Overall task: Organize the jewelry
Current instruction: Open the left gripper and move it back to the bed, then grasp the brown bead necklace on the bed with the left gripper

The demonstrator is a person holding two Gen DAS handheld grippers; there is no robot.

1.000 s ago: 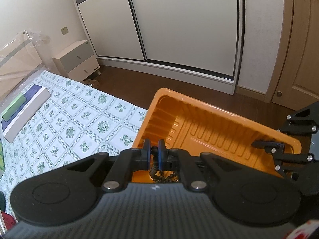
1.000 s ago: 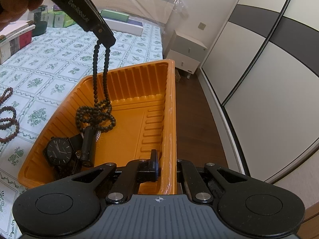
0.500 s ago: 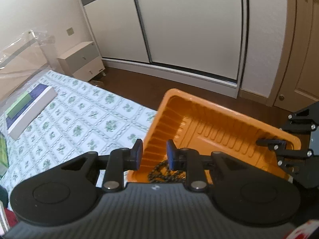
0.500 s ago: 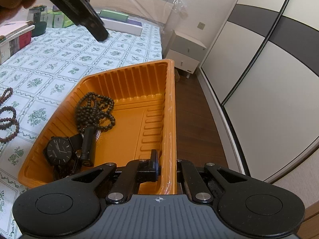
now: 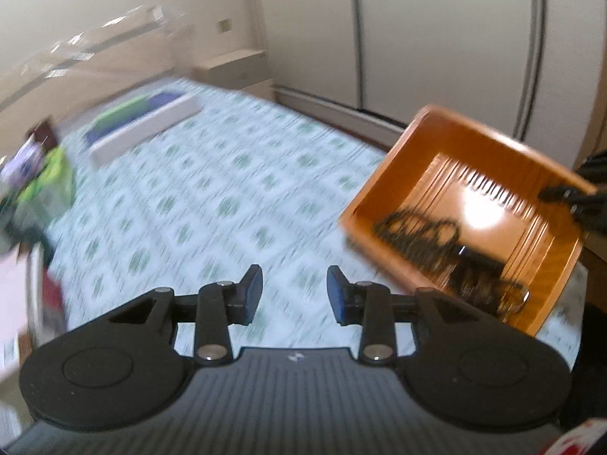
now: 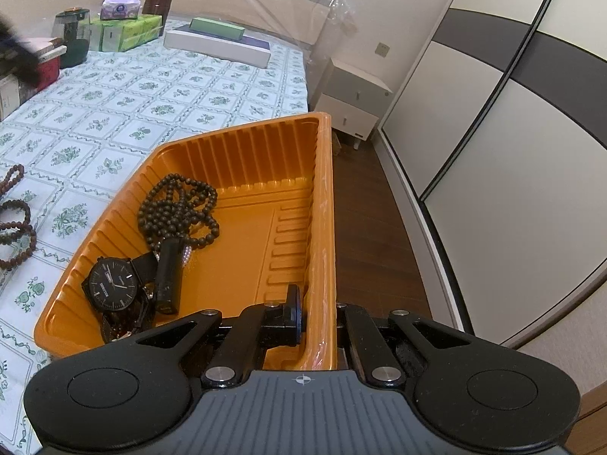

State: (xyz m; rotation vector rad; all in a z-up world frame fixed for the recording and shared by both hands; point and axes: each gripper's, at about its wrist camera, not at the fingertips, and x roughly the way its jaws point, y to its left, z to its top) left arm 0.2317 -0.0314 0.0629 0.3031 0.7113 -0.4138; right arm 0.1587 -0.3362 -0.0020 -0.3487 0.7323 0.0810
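An orange tray (image 6: pixel 322 197) sits at the bed's edge; it also shows blurred in the left wrist view (image 5: pixel 417 144). In it lie a dark bead necklace (image 6: pixel 178 208), a black watch (image 6: pixel 114 284) and a black strap (image 6: pixel 169 273). My right gripper (image 6: pixel 316 318) is shut on the tray's near right rim. My left gripper (image 5: pixel 294 295) is open and empty over the bedsheet, left of the tray. Brown bead bracelets (image 6: pixel 15 223) lie on the sheet left of the tray.
A green-patterned sheet (image 6: pixel 151 87) covers the bed. A long white box (image 6: pixel 218 47), green tissue packs (image 6: pixel 125 32) and a dark jar (image 6: pixel 74 38) stand at the far side. A white nightstand (image 6: pixel 353 102), wardrobe doors (image 6: pixel 493 132) and wood floor (image 6: pixel 375 227) lie to the right.
My left gripper opened and dropped the dark bead necklace into the tray, then swung left away from the tray. The right gripper stayed shut on the rim.
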